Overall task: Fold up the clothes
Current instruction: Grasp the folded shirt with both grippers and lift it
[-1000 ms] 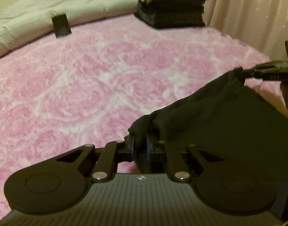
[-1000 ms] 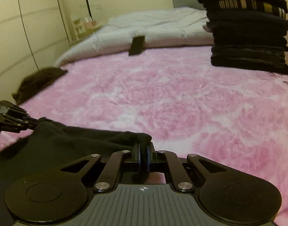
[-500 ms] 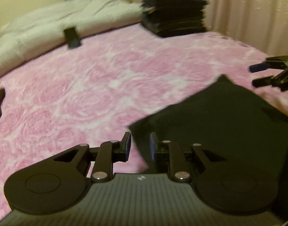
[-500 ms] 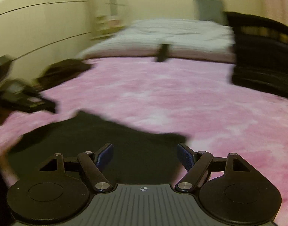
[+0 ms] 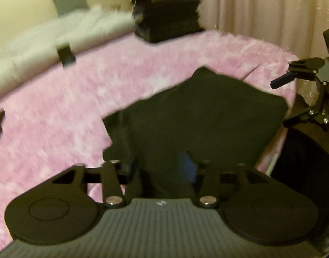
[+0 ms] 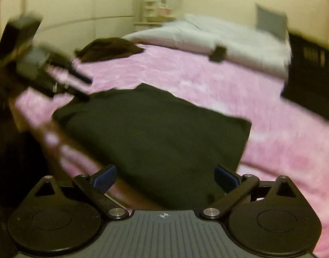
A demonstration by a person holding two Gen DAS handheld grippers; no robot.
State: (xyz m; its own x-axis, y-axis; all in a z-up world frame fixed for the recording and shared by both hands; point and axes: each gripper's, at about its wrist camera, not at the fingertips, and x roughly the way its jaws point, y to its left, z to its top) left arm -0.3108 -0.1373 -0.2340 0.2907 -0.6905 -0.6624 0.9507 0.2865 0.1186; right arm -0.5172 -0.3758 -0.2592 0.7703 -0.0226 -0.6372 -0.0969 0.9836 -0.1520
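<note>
Pink fluffy blanket (image 6: pixel 218 90) covers the bed, and one folded black cloth (image 6: pixel 155 133) lies flat on it near the bed's edge. One tall stack of folded dark clothes (image 5: pixel 166 15) sits far back, one loose dark brown garment (image 6: pixel 108 48) lies at the far side, and one small black object (image 5: pixel 66 54) rests by the white duvet (image 5: pixel 56 36). Both grippers, the left gripper (image 5: pixel 162 168) and the right gripper (image 6: pixel 165 177), have fingers spread wide, holding nothing. A second ago each pinched a corner of the cloth; both have pulled back since.
</note>
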